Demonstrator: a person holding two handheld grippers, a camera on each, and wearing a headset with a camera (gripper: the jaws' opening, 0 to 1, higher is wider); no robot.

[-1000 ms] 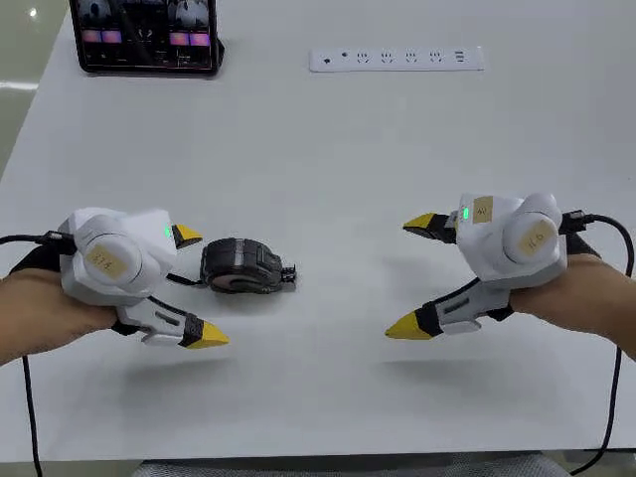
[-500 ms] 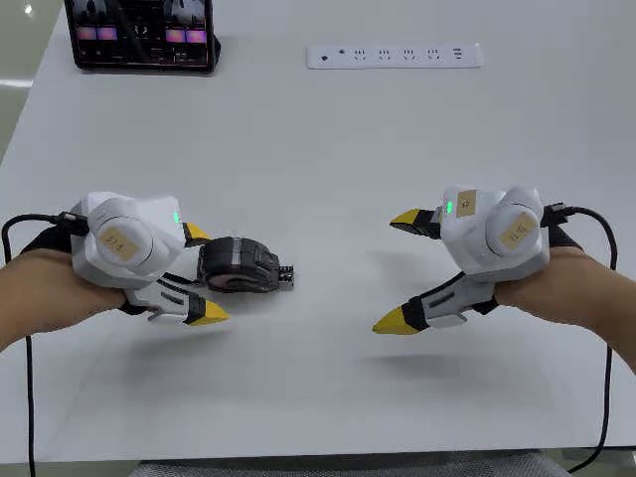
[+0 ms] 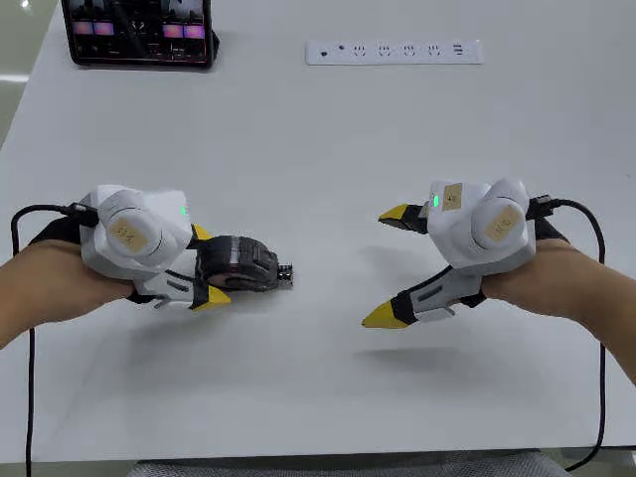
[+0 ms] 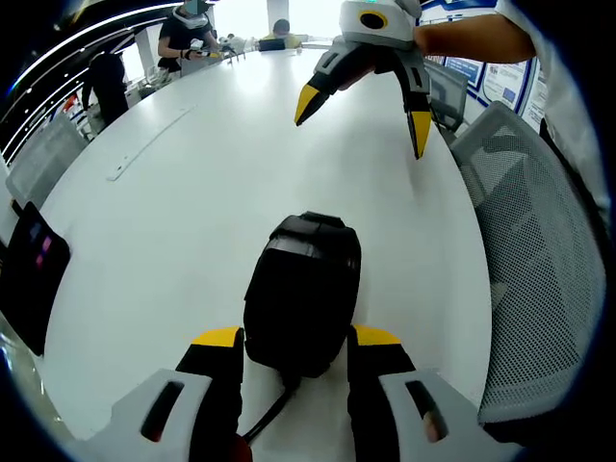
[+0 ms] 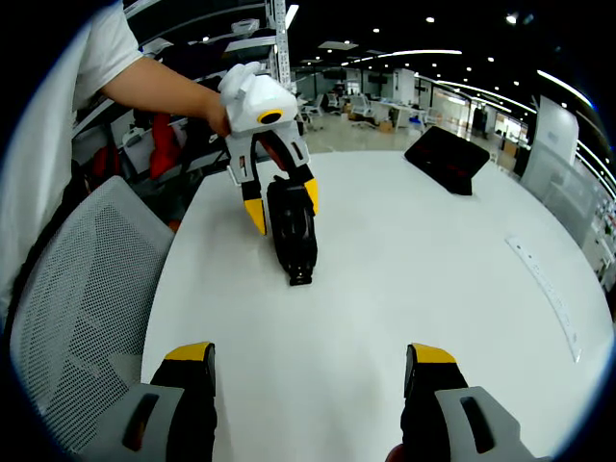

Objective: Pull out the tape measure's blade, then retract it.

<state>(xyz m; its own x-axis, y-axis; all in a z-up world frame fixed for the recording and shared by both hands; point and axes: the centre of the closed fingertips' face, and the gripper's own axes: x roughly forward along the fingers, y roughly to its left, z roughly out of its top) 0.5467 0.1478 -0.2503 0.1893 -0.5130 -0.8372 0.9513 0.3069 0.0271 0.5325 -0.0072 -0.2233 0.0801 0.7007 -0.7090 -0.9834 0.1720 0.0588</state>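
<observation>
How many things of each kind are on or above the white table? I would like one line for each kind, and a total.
tape measure: 1
power strip: 1
tablet: 1
tools: 2, the left tool and the right tool
Total: 5

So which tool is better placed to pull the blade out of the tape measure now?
Right. The right tool is open, free and faces the blade tip; the left tool has its jaws against the tape measure, probably steadying it.
</observation>
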